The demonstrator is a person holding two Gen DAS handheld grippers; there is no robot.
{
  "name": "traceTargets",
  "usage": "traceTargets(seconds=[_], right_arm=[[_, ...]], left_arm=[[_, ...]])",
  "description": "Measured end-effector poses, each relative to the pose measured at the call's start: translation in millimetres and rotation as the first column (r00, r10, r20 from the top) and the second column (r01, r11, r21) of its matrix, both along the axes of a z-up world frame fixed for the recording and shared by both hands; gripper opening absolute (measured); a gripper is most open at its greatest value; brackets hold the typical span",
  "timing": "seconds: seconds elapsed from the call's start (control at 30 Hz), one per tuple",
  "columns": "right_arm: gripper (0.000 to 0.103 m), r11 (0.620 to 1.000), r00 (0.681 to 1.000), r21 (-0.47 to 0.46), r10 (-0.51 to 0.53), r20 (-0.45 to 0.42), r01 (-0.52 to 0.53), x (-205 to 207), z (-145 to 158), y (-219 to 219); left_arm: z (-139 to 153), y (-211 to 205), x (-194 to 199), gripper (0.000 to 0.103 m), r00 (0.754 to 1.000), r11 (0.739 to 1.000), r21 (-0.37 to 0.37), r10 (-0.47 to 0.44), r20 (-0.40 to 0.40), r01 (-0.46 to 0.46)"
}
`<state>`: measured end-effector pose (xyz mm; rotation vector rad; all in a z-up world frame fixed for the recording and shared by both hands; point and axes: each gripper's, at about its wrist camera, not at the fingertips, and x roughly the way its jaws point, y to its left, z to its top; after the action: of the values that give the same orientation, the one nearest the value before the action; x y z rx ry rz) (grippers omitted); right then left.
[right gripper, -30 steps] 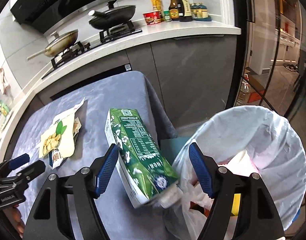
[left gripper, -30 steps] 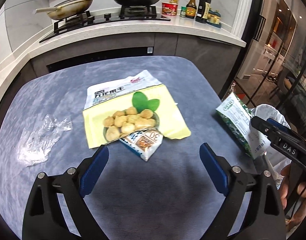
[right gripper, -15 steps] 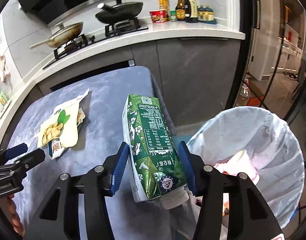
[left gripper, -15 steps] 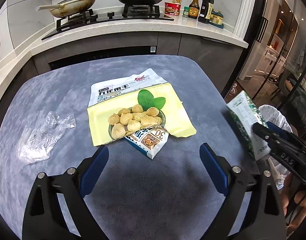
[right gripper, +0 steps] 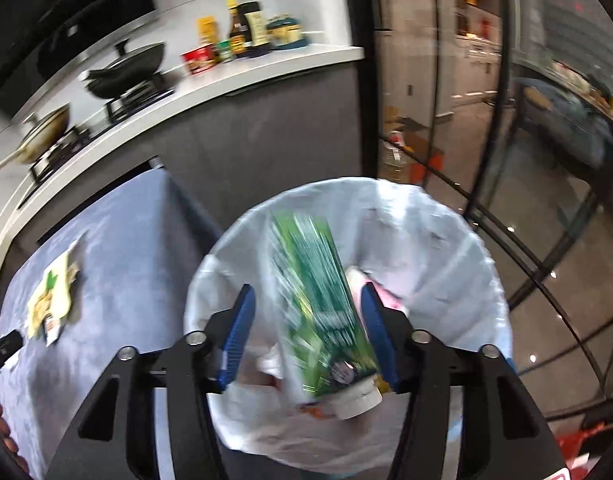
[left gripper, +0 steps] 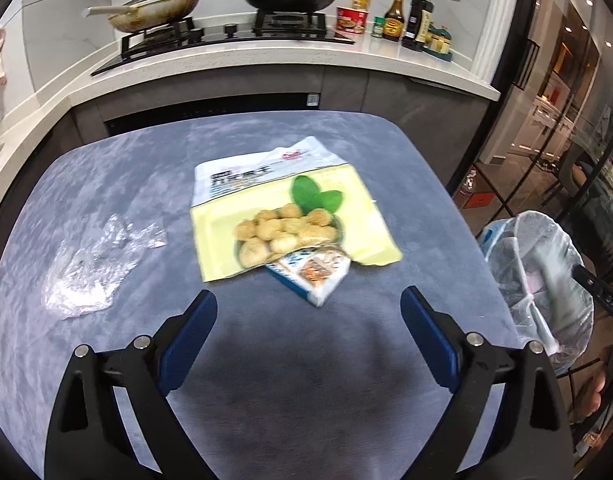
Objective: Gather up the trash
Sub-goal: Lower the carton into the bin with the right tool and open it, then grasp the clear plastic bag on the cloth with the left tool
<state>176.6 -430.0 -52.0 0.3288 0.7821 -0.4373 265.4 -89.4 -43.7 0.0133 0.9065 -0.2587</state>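
My right gripper hangs over the lined trash bin in the middle of the right wrist view, and its jaws are opening around the green carton: the left pad stands clear of it, the right pad looks to be just at its edge, and the carton is blurred, cap end low, so I judge it is dropping out of my hold into the bag. That is one piece nearly dealt with; some pale and pink rubbish already lies in the liner. Three pieces are left on the table: the yellow snack bag at the centre of the left wrist view, the small sachet tucked under its lower edge, and the clear plastic wrap at centre left. My left gripper hovers wide open and empty at the bottom of that frame, short of the sachet. The table wears a mottled blue-grey cloth. Behind it, along the top, a white counter carries a hob with two pans and a row of bottles; glass doors fill the right side.
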Motion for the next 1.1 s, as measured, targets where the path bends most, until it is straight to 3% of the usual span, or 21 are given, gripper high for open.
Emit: traceTargets(seconds=[0.1,0.23,0.43,0.63,0.77,1.1], right_arm=[[0.058,1.000,1.000,-0.001,0.001,0.016,-0.001,-2,5,3],[0.059,0.995,0.994,-0.012,0.100,0.037,-0.100,16,16,37],[0.059,0.949,0.948,-0.002,0.315,0.040,-0.316,64,16,121],[0.059,0.899,0.899,0.013,0.437,0.025,-0.437,96,5,185],[0.059,0.882,0.882,0.025,0.471,0.014,-0.471,114,0,207],[0.059,0.874,0.878,0.094,0.478,0.005,-0.476,141,-14,217]], left_arm=[[-1,15,5,0.090,0.999,0.999,-0.009,0.038,-0.009,-0.038],[0,32,9,0.090,0.997,0.997,-0.019,0.075,-0.008,-0.075],[-2,58,15,0.090,0.993,0.993,-0.013,0.117,-0.009,-0.117],[-6,96,20,0.090,0.986,0.986,-0.002,0.167,-0.015,-0.167],[-8,123,23,0.090,0.978,0.978,-0.005,0.209,-0.015,-0.210],[-16,198,41,0.094,0.950,0.950,0.005,0.311,-0.002,-0.311]])
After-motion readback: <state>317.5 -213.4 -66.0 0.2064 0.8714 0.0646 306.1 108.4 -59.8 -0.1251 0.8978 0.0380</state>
